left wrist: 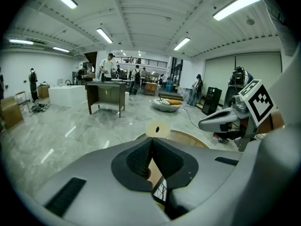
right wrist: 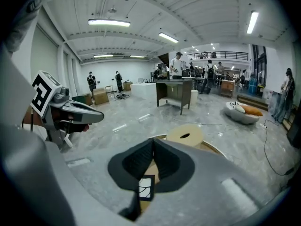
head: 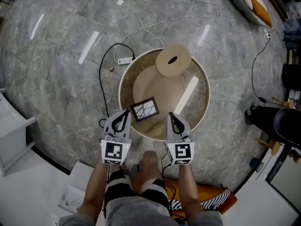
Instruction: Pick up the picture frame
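The picture frame, small with a black border and a white cracked-pattern picture, lies flat on the near part of the round wooden table. My left gripper hovers just left of it and my right gripper just right of it, both over the table's near rim. Both have their jaws together with nothing held. In the left gripper view the frame shows below the shut left gripper. In the right gripper view the frame peeks under the shut right gripper.
A beige disc with a hole rests on the table's far edge. A white power strip with cables lies on the marble floor behind. White furniture stands left, a black chair right. People and desks are far off.
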`<state>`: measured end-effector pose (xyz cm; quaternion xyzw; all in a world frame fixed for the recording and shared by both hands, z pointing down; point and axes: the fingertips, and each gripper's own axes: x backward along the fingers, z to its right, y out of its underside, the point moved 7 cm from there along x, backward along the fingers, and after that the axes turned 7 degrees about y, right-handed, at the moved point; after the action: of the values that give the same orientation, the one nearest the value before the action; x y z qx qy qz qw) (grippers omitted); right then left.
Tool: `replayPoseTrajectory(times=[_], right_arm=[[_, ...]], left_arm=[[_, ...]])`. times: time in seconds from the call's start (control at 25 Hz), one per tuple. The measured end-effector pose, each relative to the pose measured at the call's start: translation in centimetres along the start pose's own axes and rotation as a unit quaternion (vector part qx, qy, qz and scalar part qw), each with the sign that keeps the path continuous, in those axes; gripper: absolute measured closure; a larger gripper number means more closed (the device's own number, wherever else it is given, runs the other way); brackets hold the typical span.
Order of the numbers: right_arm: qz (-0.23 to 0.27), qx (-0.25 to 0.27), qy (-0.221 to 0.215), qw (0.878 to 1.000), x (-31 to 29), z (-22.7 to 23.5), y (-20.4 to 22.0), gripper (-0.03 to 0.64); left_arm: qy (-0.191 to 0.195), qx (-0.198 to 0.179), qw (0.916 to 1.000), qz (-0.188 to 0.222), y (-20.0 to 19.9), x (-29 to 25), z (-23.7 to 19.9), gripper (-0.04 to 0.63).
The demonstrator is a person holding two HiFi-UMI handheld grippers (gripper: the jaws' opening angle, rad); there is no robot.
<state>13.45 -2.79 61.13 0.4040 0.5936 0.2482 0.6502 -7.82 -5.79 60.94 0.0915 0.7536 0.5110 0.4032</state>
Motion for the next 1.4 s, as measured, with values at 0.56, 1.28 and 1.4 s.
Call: replayPoseTrajectory(times=[0.56, 1.28, 1.4], right_arm=[[-0.058, 0.008, -0.035, 0.998, -8.5, -1.3, 12.1, 0.617], [-0.163, 0.023, -0.072, 0.984, -15.2, -2.3, 21.2, 0.497], [-0.173, 0.029, -0.072, 0.982, -16.1, -2.3, 21.8, 0.492]], left_arm=[[-0.003, 0.047, 0.9964, -0.070, 14.7, -6.5, -1.6, 0.578], [0.005, 0.077, 0.9915, -0.105, 22.3, -8.5, -0.7, 0.577], [0.002, 0.070, 0.9915, -0.109, 22.5, -8.5, -0.8, 0.577]])
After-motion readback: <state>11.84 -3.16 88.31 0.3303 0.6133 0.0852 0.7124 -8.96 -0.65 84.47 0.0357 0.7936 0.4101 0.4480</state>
